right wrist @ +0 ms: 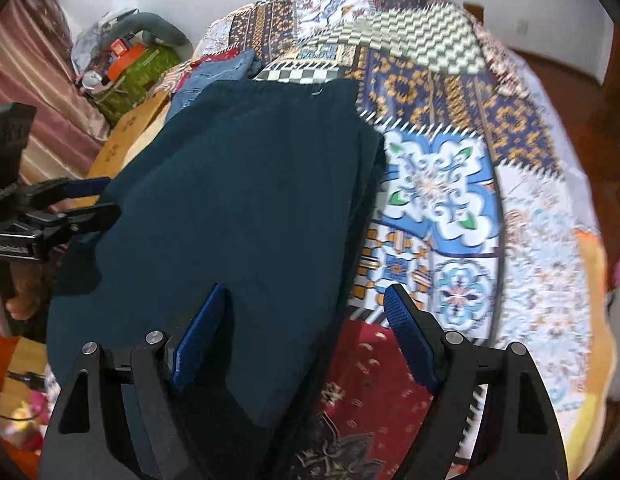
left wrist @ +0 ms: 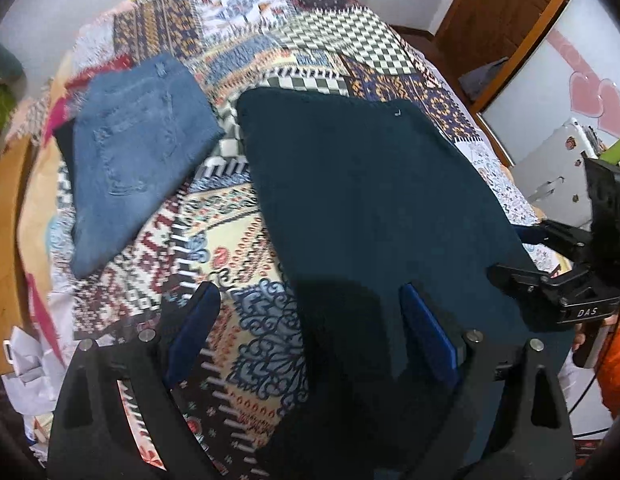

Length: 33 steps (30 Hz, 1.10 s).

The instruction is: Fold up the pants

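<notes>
I see the dark pants (right wrist: 237, 208) lying flat on the bed (right wrist: 438, 200), long axis toward 12 o'clock. My right claw (right wrist: 305, 336) straddles their right edge, jaws spread and empty; my left claw (left wrist: 310, 332), wide open, straddles the left edge.

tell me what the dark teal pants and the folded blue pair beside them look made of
Dark teal folded pants: seemingly a soft matte knit or fleece, since the surface is even, with no sheen or visible weave. Folded blue faded pants: likely denim, given the washed fading, stitched seams and a back pocket.

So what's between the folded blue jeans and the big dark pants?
Only the patterned bedspread lies between the jeans and the dark pants, seen in the left wrist view.
</notes>
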Each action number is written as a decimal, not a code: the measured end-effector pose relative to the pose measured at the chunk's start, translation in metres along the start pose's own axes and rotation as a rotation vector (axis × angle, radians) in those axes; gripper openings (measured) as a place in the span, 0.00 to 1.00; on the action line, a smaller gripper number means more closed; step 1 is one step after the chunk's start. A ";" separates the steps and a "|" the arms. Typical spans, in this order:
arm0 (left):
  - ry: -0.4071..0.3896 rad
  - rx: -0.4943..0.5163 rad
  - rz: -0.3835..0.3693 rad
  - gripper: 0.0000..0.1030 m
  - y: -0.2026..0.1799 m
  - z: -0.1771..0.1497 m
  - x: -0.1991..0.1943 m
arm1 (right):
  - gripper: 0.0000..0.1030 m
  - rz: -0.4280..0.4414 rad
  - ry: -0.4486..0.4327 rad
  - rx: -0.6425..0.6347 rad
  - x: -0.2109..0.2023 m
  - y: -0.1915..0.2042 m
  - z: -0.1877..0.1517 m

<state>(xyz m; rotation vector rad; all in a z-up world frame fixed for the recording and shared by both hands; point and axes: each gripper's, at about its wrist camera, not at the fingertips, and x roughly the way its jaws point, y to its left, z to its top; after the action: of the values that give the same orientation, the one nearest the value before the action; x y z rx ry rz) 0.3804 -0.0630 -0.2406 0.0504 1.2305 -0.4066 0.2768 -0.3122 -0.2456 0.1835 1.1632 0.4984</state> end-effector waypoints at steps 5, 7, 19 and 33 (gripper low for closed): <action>0.091 -0.027 -0.100 0.90 0.000 0.012 0.023 | 0.77 0.112 0.053 0.059 0.024 -0.008 0.006; 0.116 -0.026 -0.127 0.90 0.000 0.015 0.030 | 0.78 0.143 0.069 0.072 0.031 -0.011 0.009; 0.135 -0.017 -0.186 0.65 -0.016 0.033 0.046 | 0.47 0.184 0.089 0.054 0.038 0.004 0.026; -0.153 0.053 -0.091 0.43 -0.014 0.023 -0.047 | 0.31 0.048 -0.106 -0.143 -0.009 0.068 0.058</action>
<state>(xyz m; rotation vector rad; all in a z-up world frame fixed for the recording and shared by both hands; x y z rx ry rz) 0.3839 -0.0689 -0.1864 0.0086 1.0739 -0.5132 0.3077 -0.2505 -0.1884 0.1128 1.0180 0.6049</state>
